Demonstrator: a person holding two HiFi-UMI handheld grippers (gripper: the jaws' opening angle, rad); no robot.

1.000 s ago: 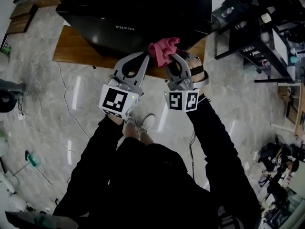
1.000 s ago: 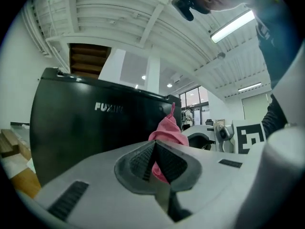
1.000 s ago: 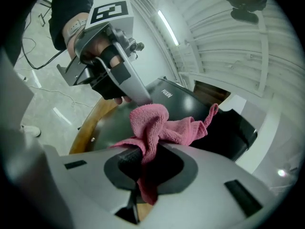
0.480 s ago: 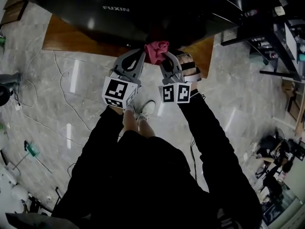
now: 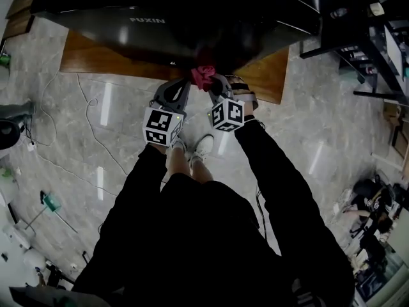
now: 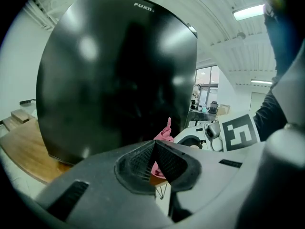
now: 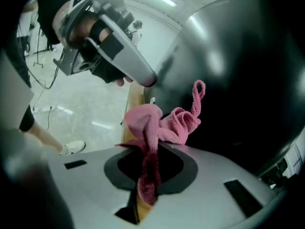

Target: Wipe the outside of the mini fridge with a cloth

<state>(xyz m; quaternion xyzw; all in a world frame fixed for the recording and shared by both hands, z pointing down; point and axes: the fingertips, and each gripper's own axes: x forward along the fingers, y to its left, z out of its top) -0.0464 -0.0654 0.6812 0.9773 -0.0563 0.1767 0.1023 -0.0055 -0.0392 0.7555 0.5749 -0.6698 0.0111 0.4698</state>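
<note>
In the head view the left tool (image 5: 183, 82) and right tool (image 5: 212, 83) sit side by side. The pink cloth (image 5: 204, 75) is bunched at the right tool's tip and seems pressed against the black fridge (image 5: 192, 18), which stands on a wooden board (image 5: 96, 51) just beyond both tools. The left gripper view shows that tool's jaws closed together on nothing, with the cloth just off to its right. The right gripper view shows that tool's jaws clamped on the cloth, with the fridge door close ahead.
</note>
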